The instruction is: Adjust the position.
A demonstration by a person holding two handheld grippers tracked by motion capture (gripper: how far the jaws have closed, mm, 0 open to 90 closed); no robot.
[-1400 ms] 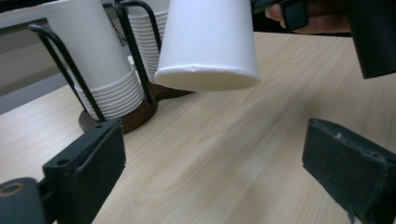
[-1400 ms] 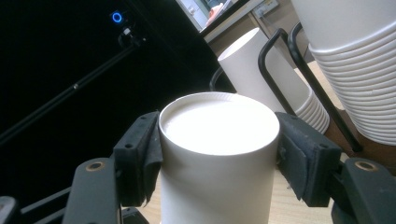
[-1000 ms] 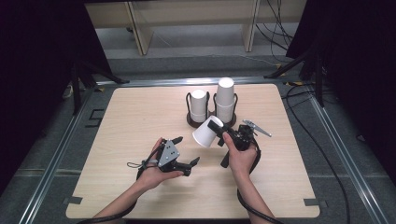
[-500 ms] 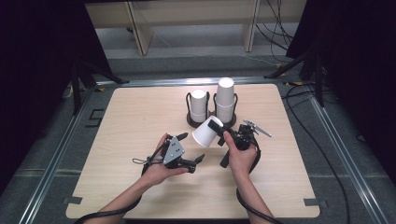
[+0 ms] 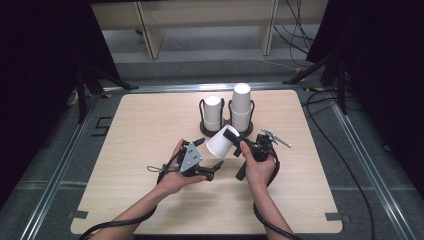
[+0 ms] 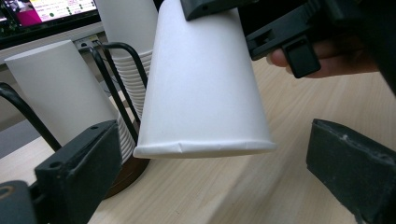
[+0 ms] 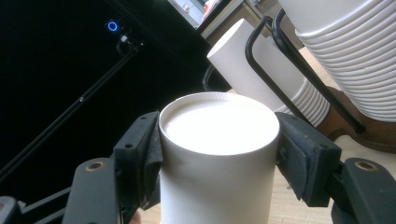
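A white paper cup (image 5: 220, 143) hangs tilted above the table, mouth toward the left. My right gripper (image 5: 231, 135) is shut on its closed end; in the right gripper view both pads press the cup (image 7: 217, 154) from either side, right gripper (image 7: 219, 144) centred on it. My left gripper (image 5: 209, 172) sits low just left of and below the cup's mouth, open. In the left gripper view the cup's rim (image 6: 205, 147) hangs between the wide black jaws of the left gripper (image 6: 210, 172) without touching either.
Two stacks of white cups stand in a black wire holder on a brown base behind the hands: a shorter stack (image 5: 212, 111) and a taller stack (image 5: 241, 106). The wooden table (image 5: 145, 125) lies open to the left and right; cables trail along its right edge.
My left gripper has edged slightly right, closer under the cup's mouth. The right hand and the cup have stayed where they were.
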